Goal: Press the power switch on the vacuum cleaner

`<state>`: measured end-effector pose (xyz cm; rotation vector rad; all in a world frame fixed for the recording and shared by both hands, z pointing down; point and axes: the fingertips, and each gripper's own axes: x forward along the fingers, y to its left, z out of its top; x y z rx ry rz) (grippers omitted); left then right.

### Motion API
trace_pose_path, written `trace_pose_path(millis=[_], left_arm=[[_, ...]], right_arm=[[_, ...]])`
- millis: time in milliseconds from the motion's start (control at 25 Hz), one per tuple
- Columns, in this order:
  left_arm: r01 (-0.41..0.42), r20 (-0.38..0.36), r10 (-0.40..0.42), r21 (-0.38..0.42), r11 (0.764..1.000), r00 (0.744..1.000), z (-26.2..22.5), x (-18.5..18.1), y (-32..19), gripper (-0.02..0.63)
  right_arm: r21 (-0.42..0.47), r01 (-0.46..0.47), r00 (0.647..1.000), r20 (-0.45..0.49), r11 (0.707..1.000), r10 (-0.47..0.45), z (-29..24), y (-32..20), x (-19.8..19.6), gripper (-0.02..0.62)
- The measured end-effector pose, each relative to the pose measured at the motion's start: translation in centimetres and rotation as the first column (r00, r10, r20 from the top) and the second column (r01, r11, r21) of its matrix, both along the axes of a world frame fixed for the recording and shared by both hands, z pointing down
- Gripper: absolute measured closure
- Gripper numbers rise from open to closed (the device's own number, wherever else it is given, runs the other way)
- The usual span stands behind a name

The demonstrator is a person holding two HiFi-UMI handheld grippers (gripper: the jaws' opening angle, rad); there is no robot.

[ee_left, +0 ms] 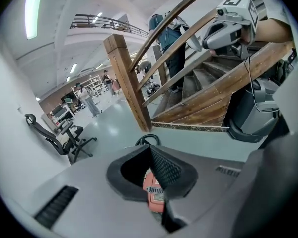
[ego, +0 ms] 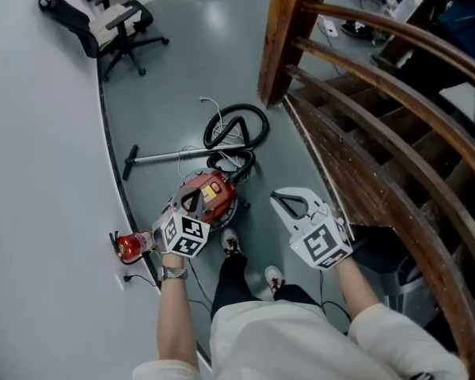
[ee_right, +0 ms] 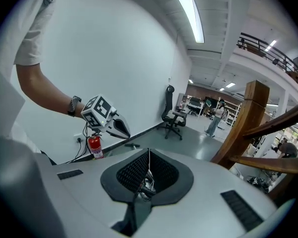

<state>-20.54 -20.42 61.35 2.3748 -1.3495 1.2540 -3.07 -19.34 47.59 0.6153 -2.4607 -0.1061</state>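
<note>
— Where to look for the vacuum cleaner [ego: 208, 196]?
— Down on the grey floor [ego: 182, 77], close to the foot of the white wall [ego: 39, 133], red canister just ahead of the person's shoes [ego: 231, 242]. Beyond it, a coiled black hose [ego: 237, 125], with a metal wand [ego: 178, 156] stretched off to the left.
— And the left gripper [ego: 191, 204]?
— Up in the air, overlapping the canister's near left side in the head view. Fingers pressed together, holding nothing; a bit of red canister glimpsed below, past the closed pads.
— Same for the right gripper [ego: 285, 203]?
— Fingers closed too, nothing held. Out to the right of the canister, between it and the wooden staircase [ego: 380, 133].
— Anything else nearby?
— A red fire extinguisher [ego: 131, 246] against the wall, just left of the left gripper. Also a black office chair [ego: 119, 22], well apart, farther along the wall.
</note>
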Motion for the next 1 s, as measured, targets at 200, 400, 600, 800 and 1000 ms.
trace_pose_path(millis=[200, 400, 600, 800, 1000], left_arm=[[0.022, 0.002, -0.022, 0.025, 0.999, 1.000, -2.5, 0.8, 1.9, 0.605], [0.047, 0.004, -0.048, 0.075, 0.996, 0.999, -5.8, 1.8, 3.3, 0.605], [0.052, 0.009, -0.053, 0.123, 0.991, 0.999, -9.6, 2.9, 4.8, 0.605], [0.062, 0.017, -0.066, 0.172, 0.983, 0.998, -13.0, 3.9, 6.2, 0.605], [0.066, 0.027, -0.074, 0.218, 0.974, 0.997, -16.2, 4.9, 7.5, 0.604]], right_arm=[[0.045, 0.013, 1.000, 0.009, 0.999, -0.014, -2.6, 0.9, 0.9, 0.566], [0.079, 0.039, 0.999, 0.012, 0.996, -0.040, -4.9, 2.4, 2.0, 0.566], [0.118, 0.029, 0.998, 0.044, 0.993, -0.035, -7.7, 3.6, 2.9, 0.566], [0.145, 0.025, 0.997, 0.063, 0.989, -0.035, -9.7, 4.3, 4.1, 0.566], [0.170, 0.024, 0.997, 0.072, 0.985, -0.036, -11.7, 5.0, 5.1, 0.566]])
